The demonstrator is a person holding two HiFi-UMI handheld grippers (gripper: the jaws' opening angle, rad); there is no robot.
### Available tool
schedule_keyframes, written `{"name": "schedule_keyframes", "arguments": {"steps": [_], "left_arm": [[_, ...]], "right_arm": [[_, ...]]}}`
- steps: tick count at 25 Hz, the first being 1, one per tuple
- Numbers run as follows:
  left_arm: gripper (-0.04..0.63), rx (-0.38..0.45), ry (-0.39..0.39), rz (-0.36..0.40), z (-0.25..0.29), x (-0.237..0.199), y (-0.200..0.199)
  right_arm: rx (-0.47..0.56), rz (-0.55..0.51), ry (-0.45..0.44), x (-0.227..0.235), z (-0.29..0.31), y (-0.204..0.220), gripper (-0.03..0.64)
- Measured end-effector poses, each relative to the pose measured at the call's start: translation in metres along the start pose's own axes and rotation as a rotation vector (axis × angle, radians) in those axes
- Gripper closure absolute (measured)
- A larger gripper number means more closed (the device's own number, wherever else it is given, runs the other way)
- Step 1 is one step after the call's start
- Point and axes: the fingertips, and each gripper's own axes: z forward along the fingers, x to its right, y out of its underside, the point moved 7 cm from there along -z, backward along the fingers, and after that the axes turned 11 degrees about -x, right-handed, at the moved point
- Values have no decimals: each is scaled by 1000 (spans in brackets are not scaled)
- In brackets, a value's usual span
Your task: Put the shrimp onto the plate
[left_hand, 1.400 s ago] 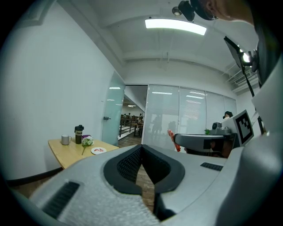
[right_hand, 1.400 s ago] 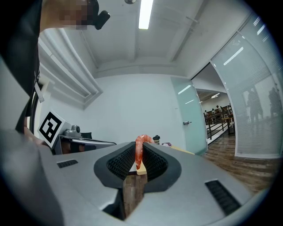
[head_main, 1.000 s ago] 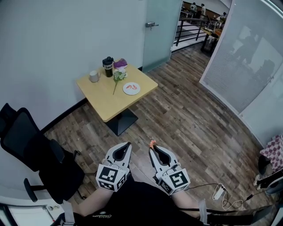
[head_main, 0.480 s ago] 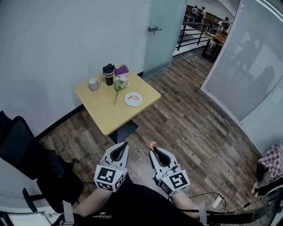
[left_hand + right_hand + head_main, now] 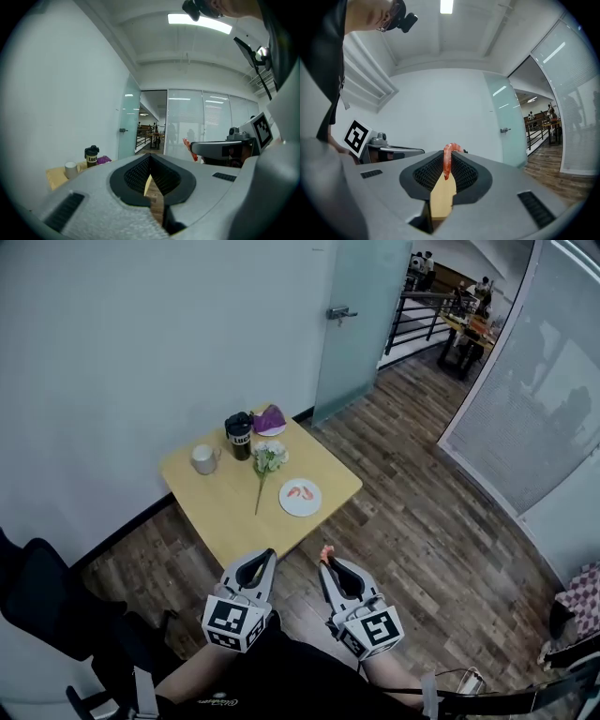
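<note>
I take the table [image 5: 234,512] as my reference. The white plate [image 5: 301,507] sits on it close to its right-hand edge, and there is orange shrimp already lying on that plate. At the table's far side a black lidded tumbler [image 5: 238,436] stands next to a pale cup [image 5: 202,458]. I cannot see into either of them. A purple item [image 5: 271,419] lies at the table's far corner, and a flower stem [image 5: 263,471] lies across the middle, between the cup and the plate.

My right gripper [image 5: 448,151] is clenched on the shrimp [image 5: 447,161], which pokes up from the jaw tips. It is off the table, above the wood floor [image 5: 412,493] just short of the near corner. My left gripper [image 5: 150,156] is beside it with the jaws pressed together and nothing between them.

A wall backs the table's far side, and a black chair [image 5: 42,606] stands off its left side. Bare floor spreads wide off the table's right side, and the tabletop near the corner closest to me is bare.
</note>
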Motion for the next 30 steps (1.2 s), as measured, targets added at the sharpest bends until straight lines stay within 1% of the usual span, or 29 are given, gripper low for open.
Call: {"name": "schedule_keyframes", "arguments": {"steps": [6,11,15,19,22,27,30], "left_arm": [[597,-12,25,-4,41,-69,-15],[597,-24,57,-6,62,-100,-19],[597,-20,79,-12,75,-107,-24],[597,-22,83,-13,87,-112,-26],[597,-12,66,-9,92,-113,-30],[597,19,16,-21,94,-111,-42],[597,34,-2,-20,96,-110,-48]], "right_arm": [[-20,1,7,15,82,-18,566],[-12,22,33,20,115,-22,566],[-16,37,68,27,121,-33,566],[-5,32,68,36,130,-37,566],[-7,19,58,45,134,-35,566],[6,-22,26,57,131,-50,566],[10,-25,21,65,132,-55,566]]}}
